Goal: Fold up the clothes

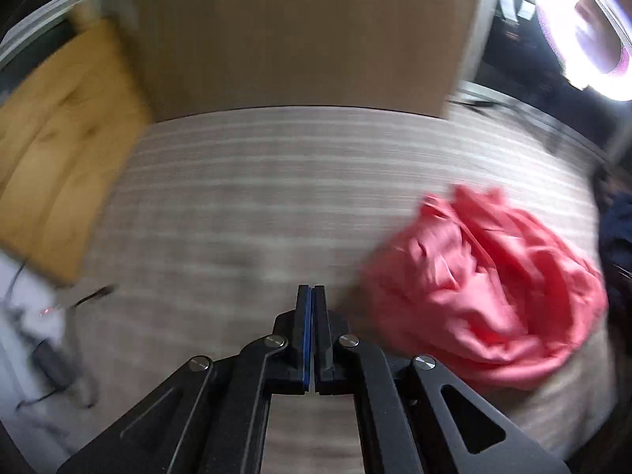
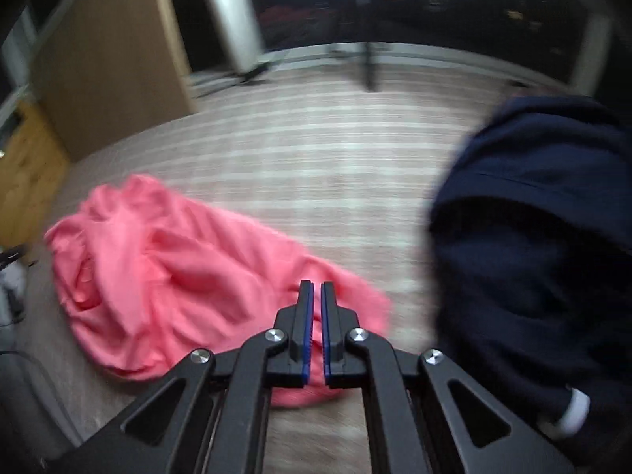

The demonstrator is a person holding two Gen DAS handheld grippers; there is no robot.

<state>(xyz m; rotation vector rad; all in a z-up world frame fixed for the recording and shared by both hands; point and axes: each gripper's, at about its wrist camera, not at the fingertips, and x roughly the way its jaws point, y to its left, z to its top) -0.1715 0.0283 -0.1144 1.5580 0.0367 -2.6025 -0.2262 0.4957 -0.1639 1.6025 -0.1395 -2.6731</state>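
Note:
A crumpled pink garment [image 1: 486,296] lies on a striped grey bed surface [image 1: 276,181]. In the left wrist view it is to the right of my left gripper [image 1: 311,288], which is shut and empty over bare striped fabric. In the right wrist view the pink garment [image 2: 166,276] lies ahead and left, and my right gripper [image 2: 316,284] hovers over its right edge with the jaws nearly closed and a thin gap between the blue pads. Nothing is held. A dark navy garment [image 2: 545,237] lies in a heap at the right.
A brown headboard panel [image 1: 300,35] stands at the far end of the bed. A yellow wooden piece [image 1: 59,150] is at the left. Cables [image 1: 47,355] lie on a white surface at lower left. A bright ring light [image 1: 592,27] glares at upper right.

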